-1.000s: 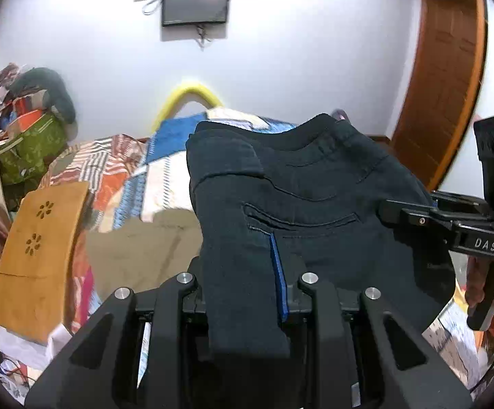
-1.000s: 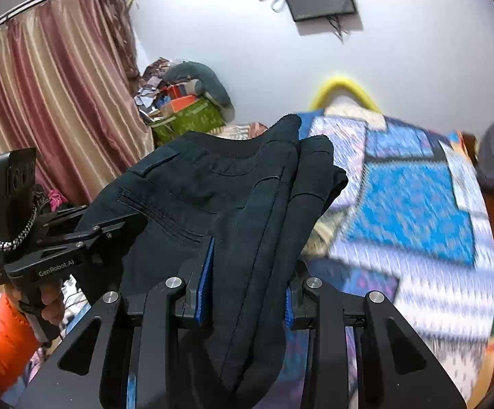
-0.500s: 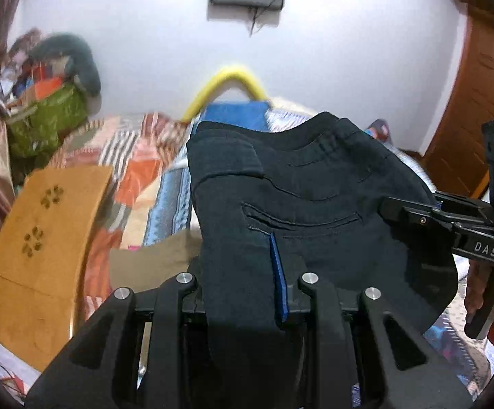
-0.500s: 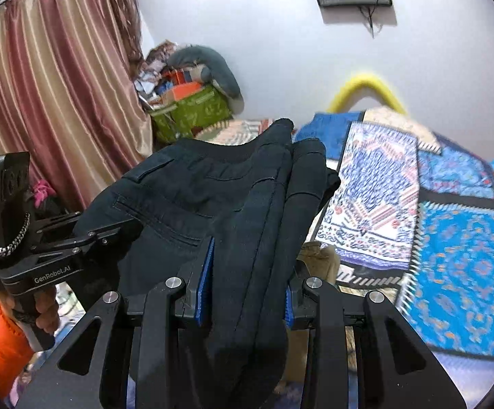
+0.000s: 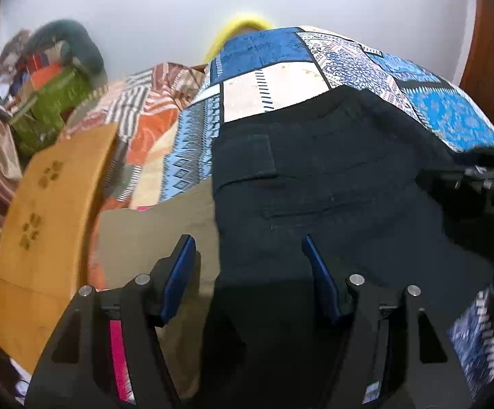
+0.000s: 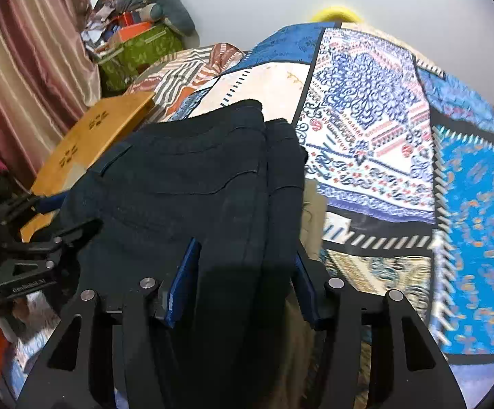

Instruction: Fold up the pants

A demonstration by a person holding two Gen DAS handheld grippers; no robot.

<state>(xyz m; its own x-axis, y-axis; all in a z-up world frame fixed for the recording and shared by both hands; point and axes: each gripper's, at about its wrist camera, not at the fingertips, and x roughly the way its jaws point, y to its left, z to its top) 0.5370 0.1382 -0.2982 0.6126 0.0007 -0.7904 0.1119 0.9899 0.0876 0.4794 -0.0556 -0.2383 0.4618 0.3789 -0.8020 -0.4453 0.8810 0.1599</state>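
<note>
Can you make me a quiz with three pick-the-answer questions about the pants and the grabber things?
1. Where do the folded dark navy pants lie?
A. on the patchwork quilt on the bed
B. inside the green box
C. on the floor

2. What colour are the pads on the left tool?
A. red
B. blue
C. yellow

3. How do the left tool's jaws stand?
A. open, spread wide
B. shut tight
C. hidden

Answers:
1. A, quilt shows behind and beside the pants.
2. B, both pads are blue.
3. A, there is a gap between the left pad and the pants.
</note>
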